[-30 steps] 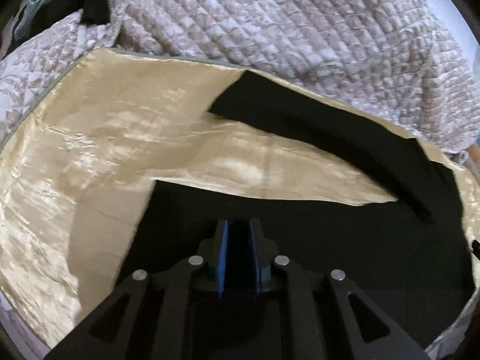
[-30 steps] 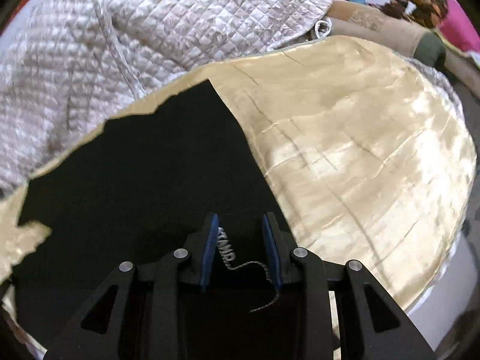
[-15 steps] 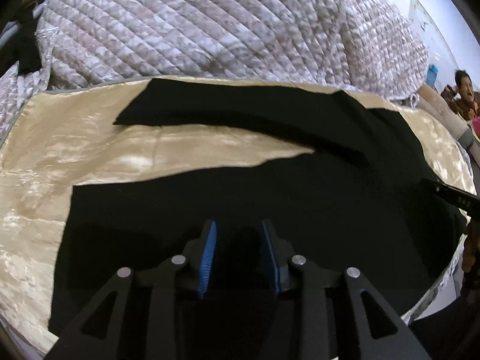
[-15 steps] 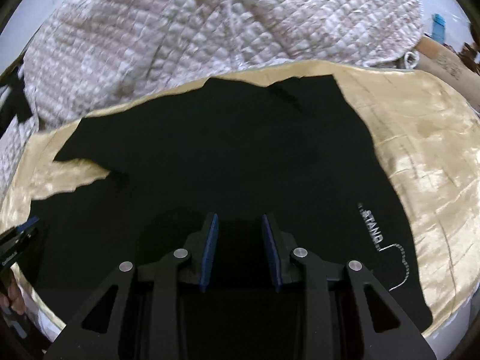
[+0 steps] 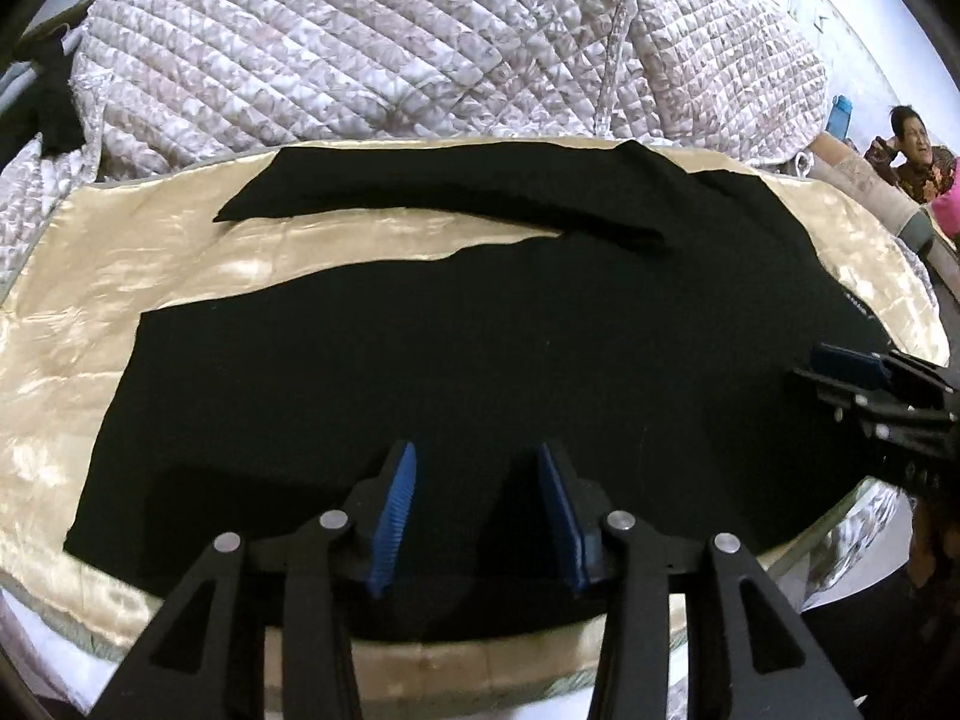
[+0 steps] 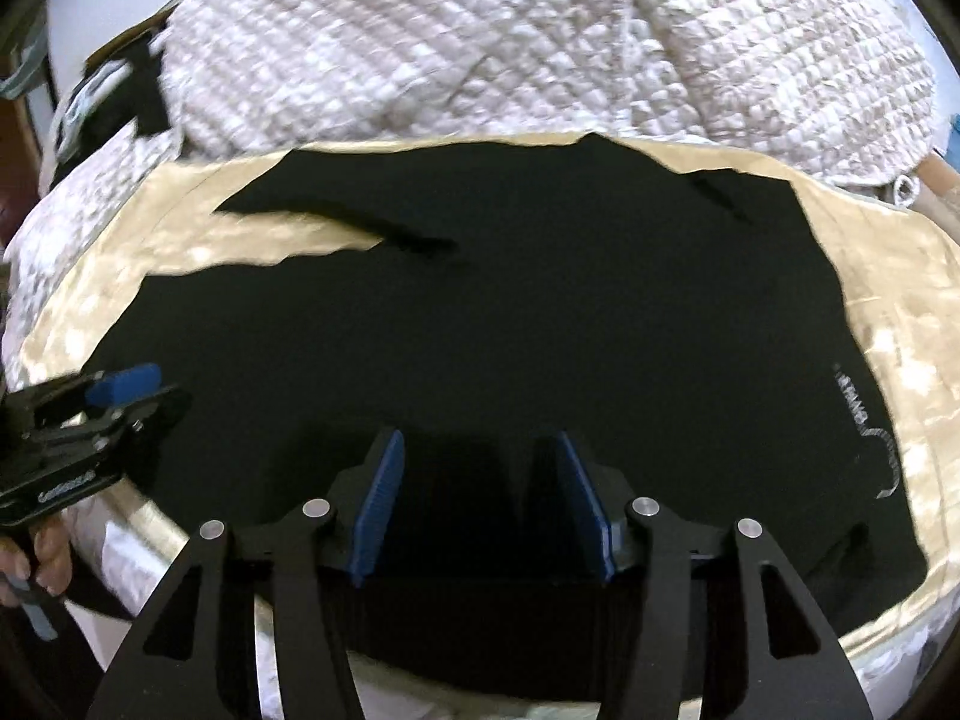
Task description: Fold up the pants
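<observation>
Black pants (image 5: 456,336) lie spread flat on a gold satin sheet (image 5: 120,264), the two legs splayed apart to the left and the waist to the right. The pants also fill the right wrist view (image 6: 540,312), with white lettering (image 6: 855,399) near the right edge. My left gripper (image 5: 477,504) is open and empty above the near leg. My right gripper (image 6: 480,498) is open and empty above the pants' near edge. Each gripper shows in the other's view, the right one (image 5: 864,372) and the left one (image 6: 108,396).
A quilted white-and-brown blanket (image 5: 420,42) is heaped behind the sheet. The bed's front edge (image 5: 480,666) runs just below the grippers. A person (image 5: 912,150) sits at the far right. A dark item (image 6: 138,90) lies at the far left.
My left gripper opened and let go of the pants. Both grippers pulled back from the pants and opened wider, so the whole garment now shows laid out.
</observation>
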`<state>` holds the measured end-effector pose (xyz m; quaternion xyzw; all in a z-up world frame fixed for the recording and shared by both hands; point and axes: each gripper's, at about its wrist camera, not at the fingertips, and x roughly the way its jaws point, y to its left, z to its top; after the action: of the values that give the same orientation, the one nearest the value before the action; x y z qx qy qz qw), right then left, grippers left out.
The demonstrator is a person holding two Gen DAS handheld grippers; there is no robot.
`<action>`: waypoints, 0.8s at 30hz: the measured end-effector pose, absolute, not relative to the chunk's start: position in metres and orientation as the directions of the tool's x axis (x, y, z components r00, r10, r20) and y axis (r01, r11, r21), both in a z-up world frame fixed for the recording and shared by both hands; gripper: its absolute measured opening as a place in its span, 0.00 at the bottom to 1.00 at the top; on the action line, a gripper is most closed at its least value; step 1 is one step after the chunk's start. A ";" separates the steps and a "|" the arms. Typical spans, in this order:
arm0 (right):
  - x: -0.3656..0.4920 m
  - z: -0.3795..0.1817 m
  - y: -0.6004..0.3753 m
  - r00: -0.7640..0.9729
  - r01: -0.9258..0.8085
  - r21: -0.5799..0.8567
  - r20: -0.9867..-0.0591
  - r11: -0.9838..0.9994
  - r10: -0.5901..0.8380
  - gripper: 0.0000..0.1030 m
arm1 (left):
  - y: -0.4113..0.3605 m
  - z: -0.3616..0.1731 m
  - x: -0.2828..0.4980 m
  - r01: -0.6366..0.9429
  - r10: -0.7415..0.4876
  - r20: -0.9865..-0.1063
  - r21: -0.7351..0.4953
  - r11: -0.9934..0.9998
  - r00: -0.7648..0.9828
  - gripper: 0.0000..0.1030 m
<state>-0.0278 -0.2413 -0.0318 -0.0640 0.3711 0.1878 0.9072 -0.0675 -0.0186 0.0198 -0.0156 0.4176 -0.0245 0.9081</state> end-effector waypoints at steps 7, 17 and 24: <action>-0.032 -0.038 -0.251 0.663 -0.321 -0.027 -0.720 0.947 0.204 0.52 | -0.006 0.021 -0.072 -0.014 -0.024 -0.768 -0.043 0.999 0.640 0.46; -0.016 -0.017 -0.287 0.660 -0.200 0.092 -0.723 0.975 0.204 0.52 | 0.017 0.031 -0.062 -0.051 -0.014 -0.786 -0.058 0.997 0.618 0.46; 0.008 0.003 -0.280 0.635 -0.301 0.116 -0.716 0.946 0.290 0.52 | 0.027 0.046 -0.025 0.003 -0.095 -0.796 -0.116 0.993 0.597 0.46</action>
<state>0.0078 -0.2801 0.0026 -0.0071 0.3945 0.1635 0.9042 -0.0253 0.0274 0.0458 -0.0512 0.4479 -0.0275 0.8922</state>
